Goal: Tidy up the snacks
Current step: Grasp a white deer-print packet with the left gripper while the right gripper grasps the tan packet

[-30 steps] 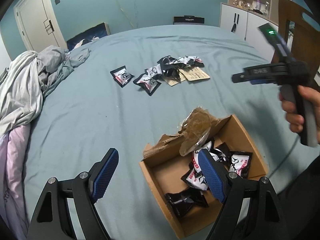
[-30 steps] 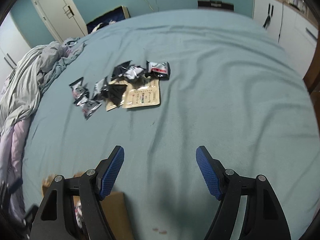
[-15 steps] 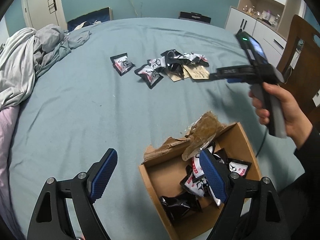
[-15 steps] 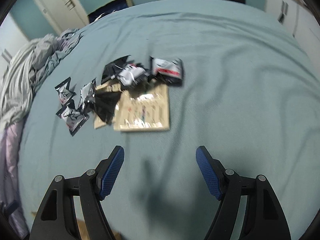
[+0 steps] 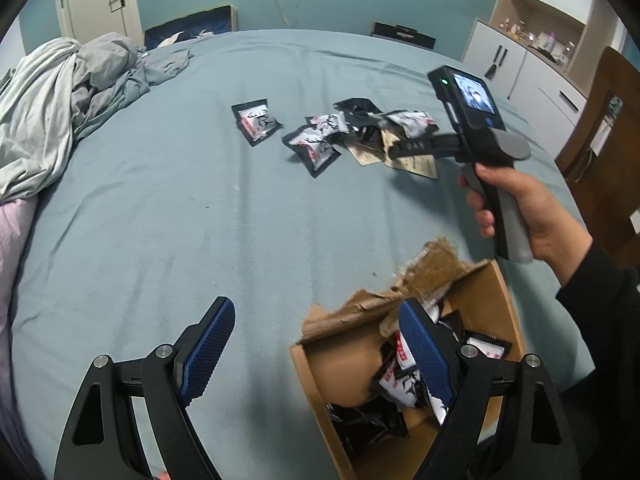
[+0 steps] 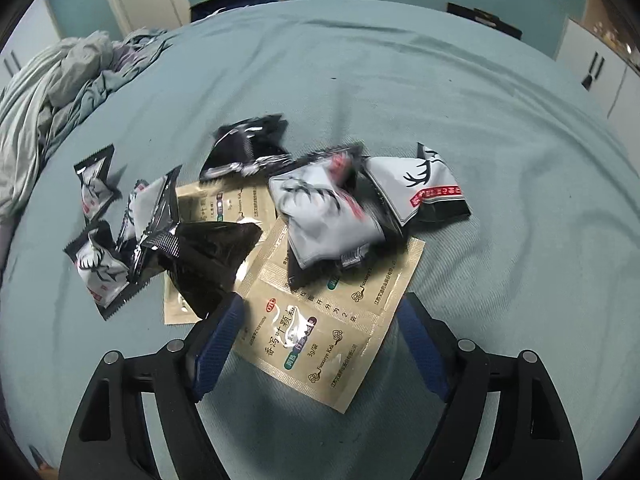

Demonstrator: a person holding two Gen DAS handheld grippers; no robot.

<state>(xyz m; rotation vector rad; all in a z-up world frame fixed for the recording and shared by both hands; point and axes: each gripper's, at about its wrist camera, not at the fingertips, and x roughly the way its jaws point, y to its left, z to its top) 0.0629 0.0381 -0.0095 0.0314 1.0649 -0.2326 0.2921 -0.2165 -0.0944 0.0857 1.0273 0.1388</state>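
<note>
A torn cardboard box (image 5: 496, 292) sits on the teal bed and holds several black-and-white snack packets (image 5: 400, 384). My left gripper (image 5: 314, 306) hovers open at the box's left edge, nothing between its fingers. A loose pile of snack packets (image 5: 320, 144) lies farther up the bed, one packet (image 5: 256, 120) apart at its left. A hand holds my right gripper (image 5: 412, 146) over that pile. In the right wrist view the right gripper (image 6: 320, 300) is opening, its jaws either side of a tan sachet (image 6: 320, 344) without pressing it. Deer-print packets (image 6: 328, 216) lie just beyond.
Crumpled grey bedding (image 5: 60, 100) heaps at the bed's left side. A wooden chair (image 5: 600, 128) and white cabinets (image 5: 520, 52) stand to the right of the bed. A second tan sachet (image 6: 208, 208) lies partly under a black packet (image 6: 208, 256).
The right gripper has travelled forward and down to the snack pile, which now fills its view. The left gripper has shifted slightly beside the box.
</note>
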